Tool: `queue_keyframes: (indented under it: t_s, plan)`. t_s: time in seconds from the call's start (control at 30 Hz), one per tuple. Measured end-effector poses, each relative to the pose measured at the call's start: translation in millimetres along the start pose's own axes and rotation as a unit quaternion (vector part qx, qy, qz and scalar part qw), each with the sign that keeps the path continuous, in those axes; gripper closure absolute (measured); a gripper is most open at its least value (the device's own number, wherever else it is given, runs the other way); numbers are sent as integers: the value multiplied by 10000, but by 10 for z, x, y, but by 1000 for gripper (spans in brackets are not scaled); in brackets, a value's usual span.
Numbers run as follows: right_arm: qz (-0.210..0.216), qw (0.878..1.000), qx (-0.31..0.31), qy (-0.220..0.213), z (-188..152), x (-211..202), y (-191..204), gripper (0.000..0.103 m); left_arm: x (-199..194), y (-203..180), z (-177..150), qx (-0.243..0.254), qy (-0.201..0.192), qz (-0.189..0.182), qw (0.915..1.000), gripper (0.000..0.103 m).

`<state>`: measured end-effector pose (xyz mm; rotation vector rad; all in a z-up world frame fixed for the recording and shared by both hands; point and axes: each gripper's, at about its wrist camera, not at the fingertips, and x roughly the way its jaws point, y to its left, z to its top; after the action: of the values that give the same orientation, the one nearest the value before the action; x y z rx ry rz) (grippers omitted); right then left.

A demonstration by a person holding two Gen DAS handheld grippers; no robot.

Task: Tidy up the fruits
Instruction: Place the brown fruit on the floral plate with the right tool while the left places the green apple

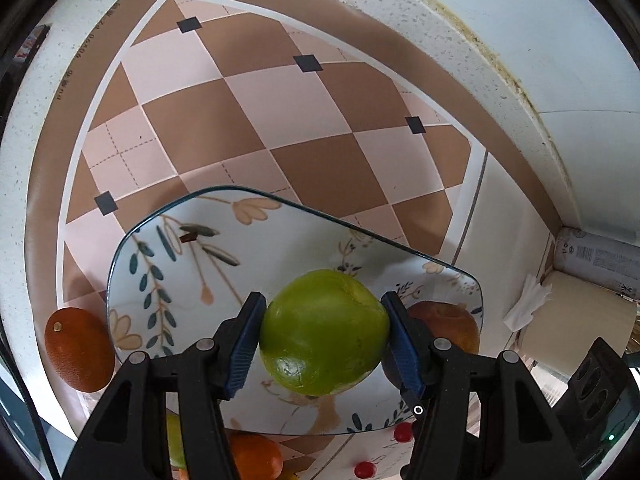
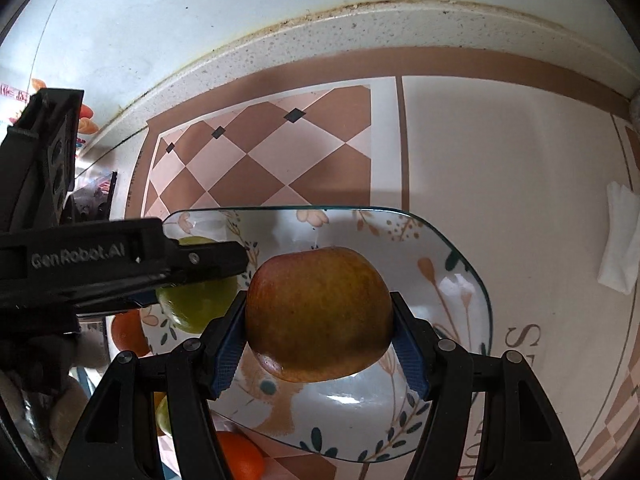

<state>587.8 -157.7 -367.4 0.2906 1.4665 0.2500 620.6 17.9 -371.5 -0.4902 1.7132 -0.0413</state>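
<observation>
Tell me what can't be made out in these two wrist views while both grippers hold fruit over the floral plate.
- Left wrist view: the red-brown apple is mostly hidden behind the left gripper.
- Both views: whether the round green fruit or the apple touches the floral glass plate is hidden by the fruit itself.
- Left wrist view: the round orange fruit is cut off by the bottom edge.

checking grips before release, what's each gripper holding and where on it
Left gripper clamps the green apple across its sides; right gripper clamps the red-yellow apple the same way, both over the plate.
</observation>
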Motion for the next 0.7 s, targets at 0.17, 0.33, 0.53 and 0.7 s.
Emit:
queue_keyframes:
  t_s: [0.17,0.33,0.53,0.7]
  plan:
    - [83,9998,71,189,64,97,-35,33,37,-17,18,55,21,88,9999,45]
    - [189,9996,111,173,85,35,-34,23,-8,-145,30,195,-178,130,9996,22]
    - [-32,9997,151,163,21,-139,-101,12,-200,-256,-19,502,-448,389,9970,20]
    - [-527,9985,141,40,-145,-366,-108,11,-416,-301,-262,942,-993,1129,9841,20]
